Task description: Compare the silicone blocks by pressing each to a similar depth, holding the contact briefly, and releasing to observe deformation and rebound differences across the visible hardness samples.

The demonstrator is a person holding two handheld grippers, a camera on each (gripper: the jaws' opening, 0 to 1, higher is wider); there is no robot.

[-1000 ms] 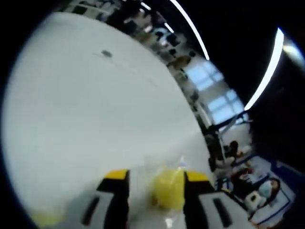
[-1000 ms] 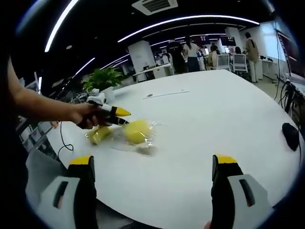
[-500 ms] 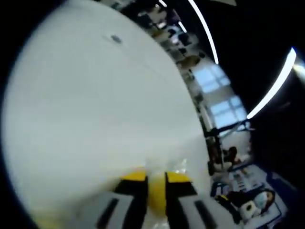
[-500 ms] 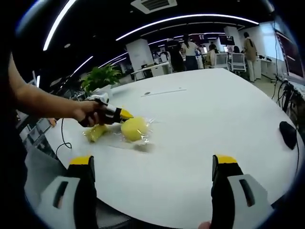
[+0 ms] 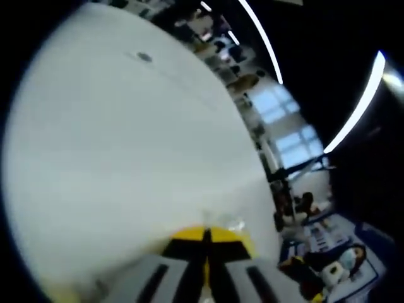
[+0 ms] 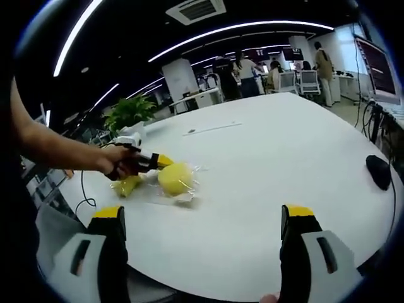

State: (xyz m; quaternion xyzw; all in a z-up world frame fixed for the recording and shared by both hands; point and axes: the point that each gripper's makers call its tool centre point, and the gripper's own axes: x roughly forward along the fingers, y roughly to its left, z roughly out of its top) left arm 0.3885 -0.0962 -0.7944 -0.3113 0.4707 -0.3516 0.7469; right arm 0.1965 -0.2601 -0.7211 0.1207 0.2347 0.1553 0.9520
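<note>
The left claw [image 5: 206, 238] has its yellow-tipped jaws pressed together with no visible gap, low over the white table [image 5: 113, 145]. In the right gripper view the left claw [image 6: 165, 162] touches the near side of the large yellow block [image 6: 175, 178], which lies in clear wrapping beside a smaller yellow block [image 6: 128, 185]. The right claw [image 6: 205, 218] is spread wide and holds nothing. A black mouse [image 6: 378, 171] rests near the table edge.

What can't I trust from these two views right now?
- Left gripper view: the left gripper jaws look closed together; motion blur hides whether any block sits between them.
- Right gripper view: the left gripper's tips meet the round yellow block; contact depth is too small to judge.
- Smaller yellow block: partly hidden by the hand.
</note>
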